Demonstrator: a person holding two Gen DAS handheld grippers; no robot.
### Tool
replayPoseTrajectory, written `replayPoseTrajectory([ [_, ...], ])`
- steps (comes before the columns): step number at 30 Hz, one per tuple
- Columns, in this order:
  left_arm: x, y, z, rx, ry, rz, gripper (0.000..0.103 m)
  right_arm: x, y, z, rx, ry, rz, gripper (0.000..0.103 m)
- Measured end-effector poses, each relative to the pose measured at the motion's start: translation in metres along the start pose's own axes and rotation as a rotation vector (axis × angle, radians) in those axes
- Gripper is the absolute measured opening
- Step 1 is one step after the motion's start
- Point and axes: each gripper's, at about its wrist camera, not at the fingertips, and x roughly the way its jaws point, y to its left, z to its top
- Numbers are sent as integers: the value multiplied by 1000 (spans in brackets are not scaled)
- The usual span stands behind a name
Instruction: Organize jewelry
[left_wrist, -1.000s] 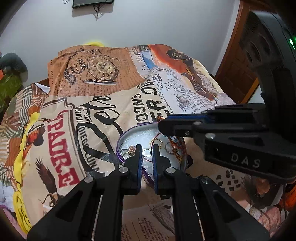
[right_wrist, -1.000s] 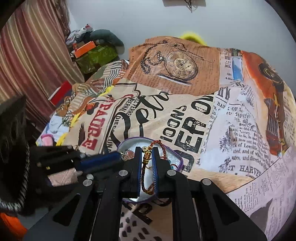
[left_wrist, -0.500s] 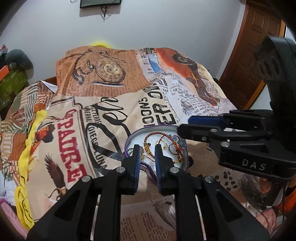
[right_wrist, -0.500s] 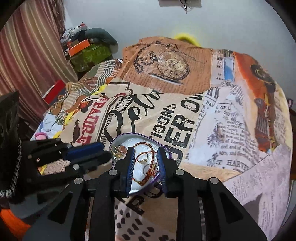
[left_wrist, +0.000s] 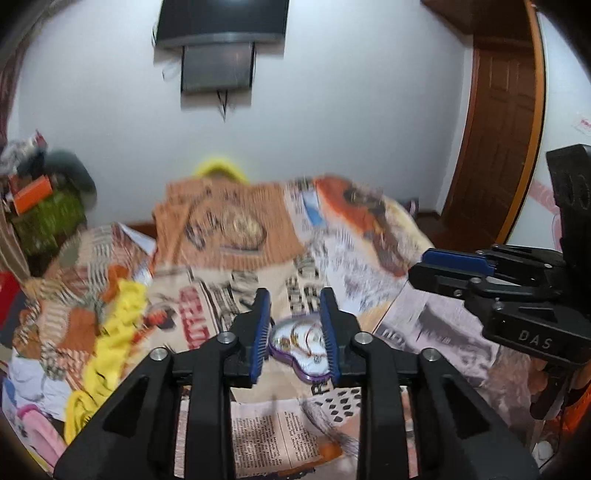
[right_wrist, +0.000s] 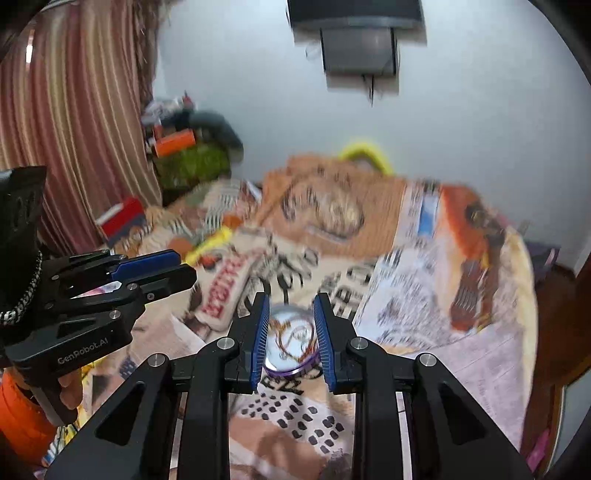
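Newsprint bedspread (left_wrist: 424, 317) blurred, writing unreadable; "DAS" on right tongs (left_wrist: 421, 267), spread; left tongs (left_wrist: 295, 325) opening, empty.

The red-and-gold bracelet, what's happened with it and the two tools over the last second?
The right tool let it go; it lies in the purple heart-shaped tin. Both tools, left tool included, have just been opening and pulled up and away, nothing between them. The tin stayed put on the printed bedspread.

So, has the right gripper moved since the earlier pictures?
Yes. The right gripper has lifted up and away from the heart-shaped tin, which now looks smaller between its fingers, and its jaws have just opened, empty.
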Motion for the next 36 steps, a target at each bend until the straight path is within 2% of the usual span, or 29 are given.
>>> replayPoseTrajectory([
  [6, -75, -17, 11, 14, -186, 13, 44, -81, 24, 8, -27, -241, -61, 25],
  [11, -129, -33, 5, 20, -326, 20, 55, -134, 46, -2, -33, -430, -127, 46],
  [13, -149, -37, 0, 10, -380, 28, 62, -145, 53, -7, -40, -473, -152, 53],
  [15, -164, -41, -5, -3, -424, 38, 70, -155, 60, -12, -40, -517, -186, 65],
  [17, -175, -42, -10, -18, -463, 53, 82, -161, 66, -17, -35, -552, -223, 86],
  [18, -181, -43, -12, -26, -482, 64, 90, -161, 67, -18, -29, -563, -232, 90],
  [21, -188, -42, -18, -35, -511, 90, 97, -162, 72, -20, -12, -583, -255, 103],
  [25, -191, -38, -23, -58, -518, 98, 102, -158, 78, -17, -19, -583, -293, 103],
  [36, -194, -37, -32, -72, -497, 104, 102, -167, 72, -35, -2, -550, -274, 103],
])
